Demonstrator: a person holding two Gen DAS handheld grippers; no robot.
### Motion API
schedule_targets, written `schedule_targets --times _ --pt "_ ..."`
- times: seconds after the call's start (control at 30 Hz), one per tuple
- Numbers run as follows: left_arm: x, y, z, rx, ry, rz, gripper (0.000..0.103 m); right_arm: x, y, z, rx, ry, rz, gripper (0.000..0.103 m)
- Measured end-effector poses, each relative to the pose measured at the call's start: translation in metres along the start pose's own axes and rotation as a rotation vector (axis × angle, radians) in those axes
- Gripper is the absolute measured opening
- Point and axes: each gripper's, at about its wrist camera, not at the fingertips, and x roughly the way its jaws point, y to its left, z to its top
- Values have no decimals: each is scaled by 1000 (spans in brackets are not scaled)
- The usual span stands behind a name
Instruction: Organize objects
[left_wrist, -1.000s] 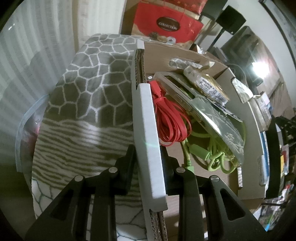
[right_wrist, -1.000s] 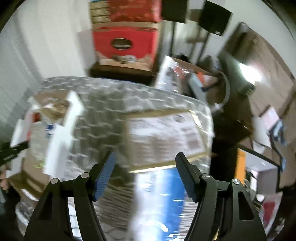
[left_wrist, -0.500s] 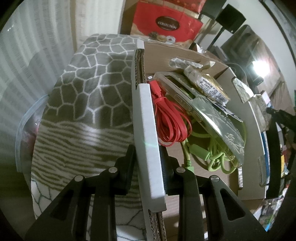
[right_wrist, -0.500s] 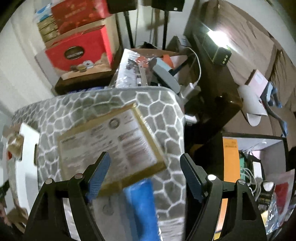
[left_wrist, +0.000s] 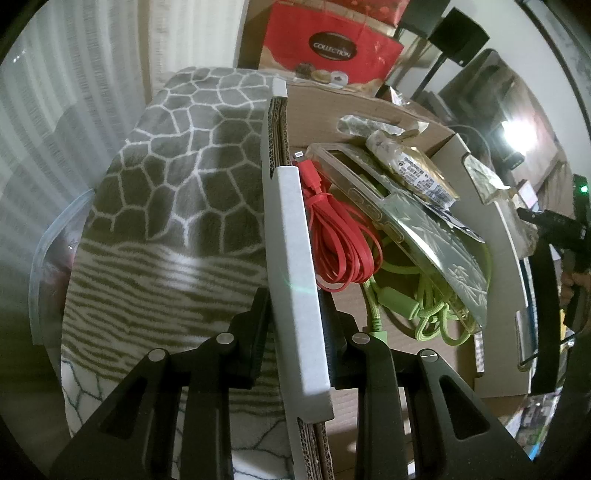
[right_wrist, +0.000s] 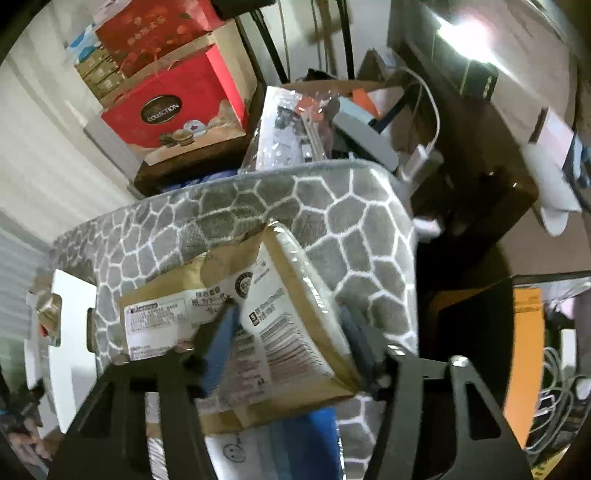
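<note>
Left gripper (left_wrist: 297, 314) clamped on the near wall of the cardboard box (left_wrist: 369, 110), jaws shut tight across the white foam strip (left_wrist: 295, 266) capping that edge — probably to keep the box steady and its mouth facing up while more things went in. Inside the box lay a red cable (left_wrist: 340, 243), a green cord (left_wrist: 432, 306), a clear phone case (left_wrist: 424, 225) and a wrapped packet (left_wrist: 410, 166), piled loosely against one another. Box stood on a grey patterned mat (left_wrist: 177, 177).

Right gripper (right_wrist: 286, 343) closed on a brown paper packet (right_wrist: 266, 325), jaws pressing its two sides so that the paper bulged and creased between them. Packet appeared lifted off the mat (right_wrist: 332, 206), tilted, though whether its lower corner touched the blue item (right_wrist: 314, 435) beneath could not be told. Grip taken across the narrow width, likely because the flat face offered nothing to pinch.

White edge of the box (right_wrist: 70, 332) showed at far left in the right view, well apart from the packet. Judged: packet picked up, not yet carried over; box held ready as its probable destination. A red gift box (right_wrist: 173, 107) stood behind, untouched.
</note>
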Motion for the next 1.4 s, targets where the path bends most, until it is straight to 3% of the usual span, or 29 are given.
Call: schedule_targets --times 0.07,0.27,0.47,0.73,0.9,1.03,1.1,1.17,1.2,1.23,1.3,1.4 --pt "0 0 0 0 0 1 23 -8 -3 -1 15 -10 24 25" --pt "0 0 0 2 1 1 23 -38 8 -8 -9 -74 71 16" --pt "-1 -3 -1 2 1 5 23 -79 48 -14 -109 -146 90 4" --pt "-2 -3 0 4 0 6 23 -88 91 -21 -208 -130 120 3" --pt "-2 -3 0 4 0 5 23 -90 107 -23 -188 -113 262 5" --pt "-1 -3 -1 6 0 6 23 -89 143 -33 -260 -51 391 5" --pt "-1 -4 -1 5 0 6 23 -94 158 -38 -308 -55 383 11" --pt "0 -4 -1 10 3 6 23 -101 165 -39 -336 -92 338 32" --pt "0 -4 -1 11 3 6 23 -105 165 -39 -337 -119 306 51" --pt "0 -4 -1 11 3 5 23 -108 164 -38 -335 -136 289 62" --pt "0 -4 -2 11 3 5 23 -114 156 -34 -315 -176 259 63" --pt "0 -3 -2 12 3 7 23 -117 135 -25 -246 -251 143 85"
